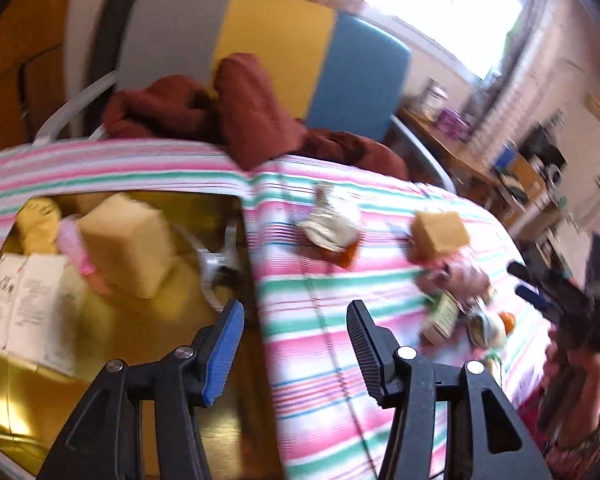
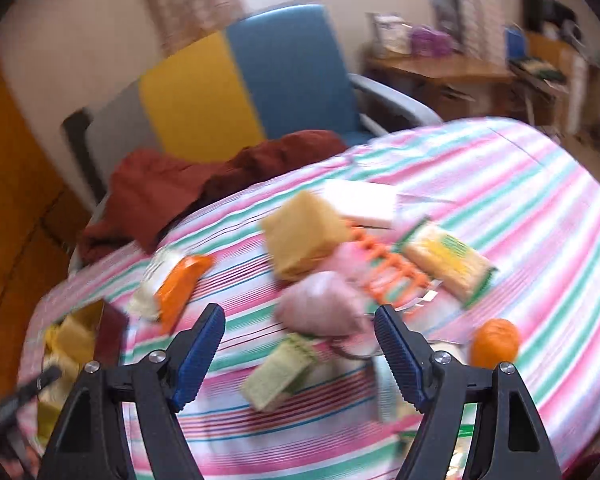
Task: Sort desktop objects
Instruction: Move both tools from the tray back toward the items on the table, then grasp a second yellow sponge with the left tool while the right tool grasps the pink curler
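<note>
Two handheld grippers hang over a counter (image 2: 500, 184) draped in a pink, green and white striped cloth, both views smeared by motion. The left gripper (image 1: 296, 344), at the bottom of its frame, stands parted with nothing between its pads, above the edge of a gold-lined box (image 1: 112, 340) at lower left that already holds a yellow sponge block (image 1: 128, 240), a printed leaflet (image 1: 28, 312) and other blurred items. The right gripper (image 2: 300, 352), low in its frame, is spread wide and empty over the unsorted heap at centre: a second sponge block (image 2: 304, 232), a pink pouch (image 2: 324, 308), a green wafer-like bar (image 2: 280, 372), a yellow-and-green packet (image 2: 448, 264), an orange comb-like piece (image 2: 388, 272), an orange-and-white sachet (image 2: 176, 284) and a mandarin (image 2: 496, 342) at lower right. The sponge looks light and squashy, best pinched across its flat sides; the pouch soft and slippery-looking; the mandarin round, likely to roll, and easily bruised.
</note>
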### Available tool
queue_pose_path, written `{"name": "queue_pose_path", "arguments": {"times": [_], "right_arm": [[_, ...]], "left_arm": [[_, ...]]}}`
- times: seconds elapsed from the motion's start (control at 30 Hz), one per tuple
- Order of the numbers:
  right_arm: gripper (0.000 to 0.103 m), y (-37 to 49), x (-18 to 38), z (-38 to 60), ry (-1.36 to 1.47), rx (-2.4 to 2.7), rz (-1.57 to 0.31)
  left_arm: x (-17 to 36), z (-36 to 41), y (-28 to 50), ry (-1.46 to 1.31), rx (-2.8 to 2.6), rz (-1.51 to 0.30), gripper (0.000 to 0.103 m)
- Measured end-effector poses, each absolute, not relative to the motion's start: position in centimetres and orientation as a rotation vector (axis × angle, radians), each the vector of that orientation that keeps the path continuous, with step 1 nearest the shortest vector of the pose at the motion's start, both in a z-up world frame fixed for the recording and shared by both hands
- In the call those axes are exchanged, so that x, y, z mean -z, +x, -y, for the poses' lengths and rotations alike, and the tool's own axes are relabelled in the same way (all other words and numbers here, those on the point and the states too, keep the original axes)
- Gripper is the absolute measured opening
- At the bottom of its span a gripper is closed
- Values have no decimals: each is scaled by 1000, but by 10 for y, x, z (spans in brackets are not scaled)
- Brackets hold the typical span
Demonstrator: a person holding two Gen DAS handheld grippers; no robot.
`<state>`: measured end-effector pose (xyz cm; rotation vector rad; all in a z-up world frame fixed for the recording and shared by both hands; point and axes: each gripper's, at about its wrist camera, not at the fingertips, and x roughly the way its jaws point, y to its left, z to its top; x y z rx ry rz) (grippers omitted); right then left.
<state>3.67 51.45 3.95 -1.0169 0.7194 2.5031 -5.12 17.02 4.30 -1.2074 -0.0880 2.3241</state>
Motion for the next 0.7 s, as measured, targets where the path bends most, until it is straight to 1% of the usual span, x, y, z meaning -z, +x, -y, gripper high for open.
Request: {"name": "queue_pose_path", "arguments": {"times": [0.07, 0.17, 0.33, 0.4, 0.53, 0.6, 0.7], "right_arm": [[78, 42, -35, -529, -1015, -2461, -782], [78, 47, -26, -545, -1038, -2374, -809], [78, 46, -12, -557, -1063, -2336, -900], [78, 39, -13, -553, -1063, -2378, -898], [80, 15, -13, -535, -1122, -2456, -799], [87, 5, -12, -528, -1161, -2468, -715], [87, -7, -3, -524, -1226, -2473, -611]], "left_arm": [[-43, -185, -44, -1198, -2276, 57, 55], [-38, -208, -33, -1199, -2211, -11, 55], [-21, -227, -23, -1250, -2124, -20, 55], [-14, -232, -20, -1265, -2108, -24, 55], [-8, -240, -17, -1279, -2093, -57, 55], [-7, -241, -17, -1281, -2083, -62, 55], [-10, -245, -21, -1275, -2081, -90, 55]]}}
